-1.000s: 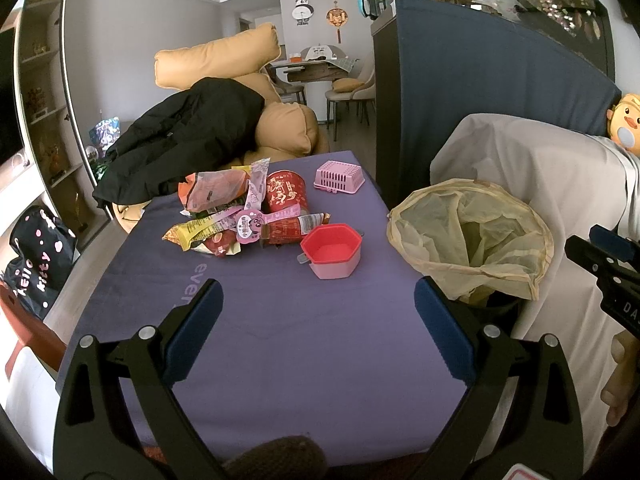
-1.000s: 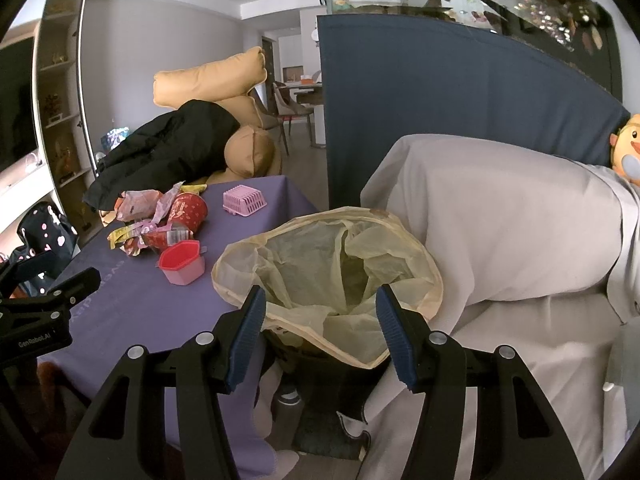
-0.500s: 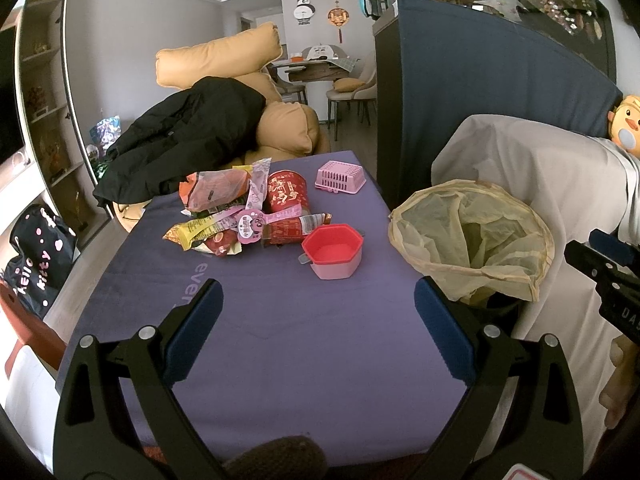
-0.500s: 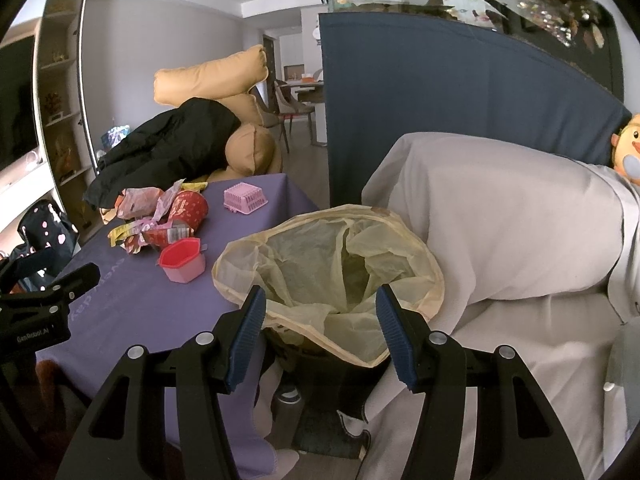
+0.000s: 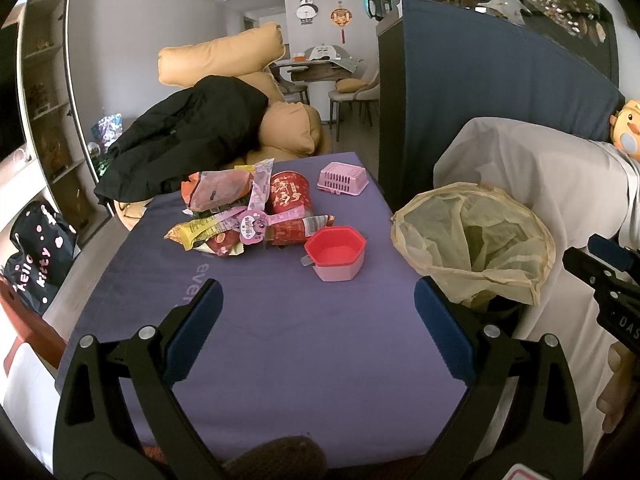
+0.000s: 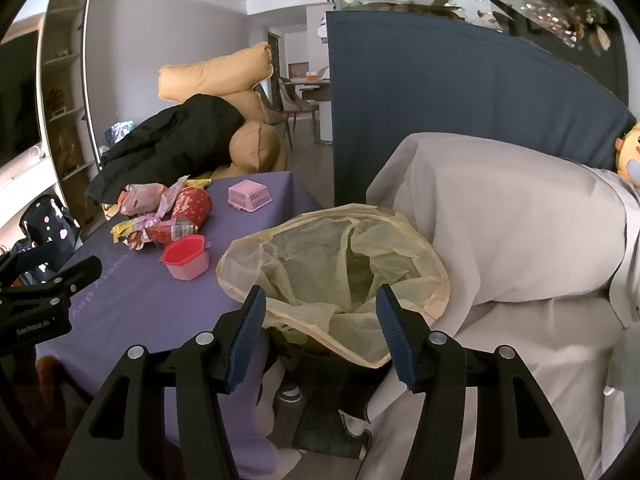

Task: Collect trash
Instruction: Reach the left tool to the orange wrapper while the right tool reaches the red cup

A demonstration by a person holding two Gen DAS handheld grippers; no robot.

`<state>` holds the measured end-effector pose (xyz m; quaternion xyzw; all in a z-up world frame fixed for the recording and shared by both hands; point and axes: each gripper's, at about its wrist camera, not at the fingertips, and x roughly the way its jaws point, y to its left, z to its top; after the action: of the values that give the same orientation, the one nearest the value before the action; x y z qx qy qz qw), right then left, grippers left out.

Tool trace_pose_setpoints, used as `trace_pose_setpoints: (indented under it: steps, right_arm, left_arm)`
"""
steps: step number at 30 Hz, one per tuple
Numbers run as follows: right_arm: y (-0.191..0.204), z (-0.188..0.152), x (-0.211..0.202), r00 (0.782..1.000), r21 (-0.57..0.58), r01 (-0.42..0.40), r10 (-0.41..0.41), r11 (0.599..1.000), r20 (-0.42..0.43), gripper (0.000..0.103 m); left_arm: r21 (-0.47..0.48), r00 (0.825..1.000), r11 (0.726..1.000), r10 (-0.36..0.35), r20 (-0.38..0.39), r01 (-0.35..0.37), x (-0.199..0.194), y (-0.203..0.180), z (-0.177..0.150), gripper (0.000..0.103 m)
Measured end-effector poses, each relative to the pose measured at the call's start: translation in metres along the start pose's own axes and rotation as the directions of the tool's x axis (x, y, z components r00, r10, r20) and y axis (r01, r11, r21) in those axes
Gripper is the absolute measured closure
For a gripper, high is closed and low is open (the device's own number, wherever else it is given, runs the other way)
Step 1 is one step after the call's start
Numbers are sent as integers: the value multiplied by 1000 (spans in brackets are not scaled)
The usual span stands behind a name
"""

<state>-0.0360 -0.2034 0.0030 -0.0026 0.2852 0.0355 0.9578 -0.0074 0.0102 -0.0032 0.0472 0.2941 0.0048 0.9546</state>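
The wrappers (image 5: pixel 240 226) lie in a heap on the purple tabletop (image 5: pixel 280 340), just behind the pink cup (image 5: pixel 336 254) and well left of the bin bag (image 5: pixel 472 236). They look light, thin, crinkly and slippery, so a pinch on a loose edge seems best. Left hand-held gripper (image 5: pixel 316 320) and right hand-held gripper (image 6: pixel 320 320) both stand wide and empty.

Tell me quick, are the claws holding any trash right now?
Left claw: open, holding nothing, above the purple table.
Right claw: open, holding nothing, in front of the bin bag.
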Motion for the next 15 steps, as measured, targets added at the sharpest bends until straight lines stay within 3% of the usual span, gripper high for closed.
trace_pose_setpoints:
  steps: [8,15]
  right_arm:
    - [1,1,2,1000,6,-10,10,1000,3,49]
    - [8,27,32,999,28,-38,39,999,-7,49]
  left_arm:
    - [-56,1000,998,-11,-5,11,5,17,4,11]
    - [-103,998,994,-48,-34,45,32,54,23,11]
